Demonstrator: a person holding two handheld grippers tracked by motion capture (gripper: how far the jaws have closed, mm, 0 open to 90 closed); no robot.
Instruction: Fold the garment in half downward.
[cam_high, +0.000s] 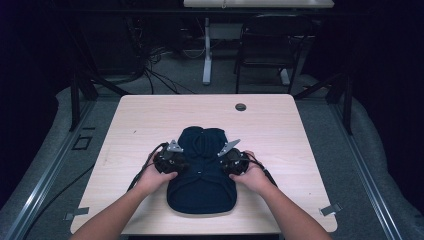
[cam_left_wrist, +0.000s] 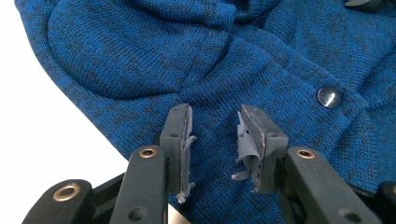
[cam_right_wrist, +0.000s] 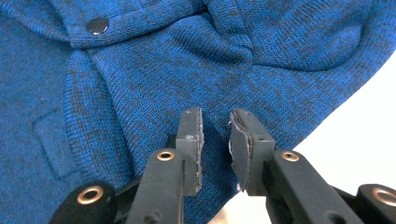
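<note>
The blue knitted sweater lies folded on the surface before me. My left gripper and right gripper hover over its sides, jaws open, holding nothing.

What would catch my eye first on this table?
A dark blue knitted garment lies folded at the table's near middle. A hand-held left tool and right tool sit at its two sides, jaws open over the knit. A dark snap button shines on the fabric.
</note>
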